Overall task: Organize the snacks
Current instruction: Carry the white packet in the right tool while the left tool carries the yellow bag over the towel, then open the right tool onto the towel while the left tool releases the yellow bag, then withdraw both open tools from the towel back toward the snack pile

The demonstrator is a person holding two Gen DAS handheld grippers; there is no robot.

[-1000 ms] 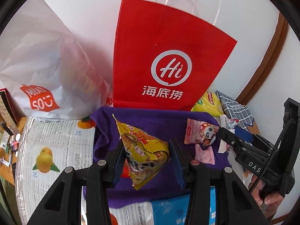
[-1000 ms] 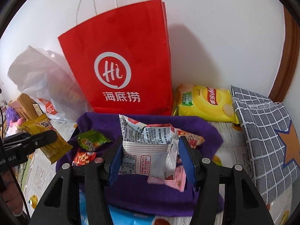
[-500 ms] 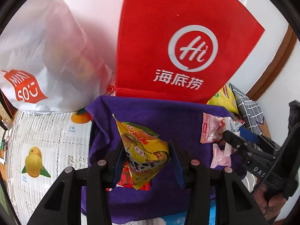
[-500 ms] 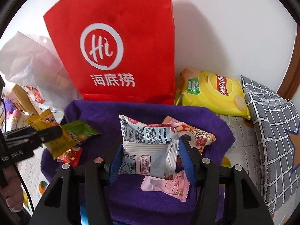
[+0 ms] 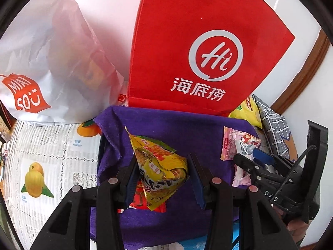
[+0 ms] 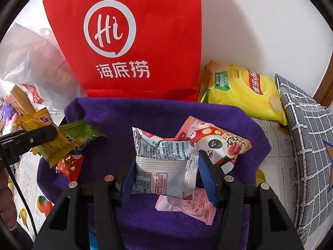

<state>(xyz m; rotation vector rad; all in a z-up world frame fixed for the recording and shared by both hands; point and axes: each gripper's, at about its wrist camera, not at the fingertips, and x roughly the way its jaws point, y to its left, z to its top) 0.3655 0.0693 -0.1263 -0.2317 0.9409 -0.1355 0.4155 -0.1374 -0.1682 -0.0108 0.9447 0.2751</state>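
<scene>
Two snack packets held over a purple cloth.
A crinkled yellow foil snack packet is clamped in the left gripper; a white printed plastic packet is clamped in the right gripper. A red paper bag stands at the cloth's far edge.

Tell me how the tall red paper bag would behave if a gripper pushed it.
The red paper bag stands upright and tall on a narrow base, so a push high up would likely tip it. Its flat, creased paper walls look thin and probably light, so a low push might slide it against the wall behind.
</scene>
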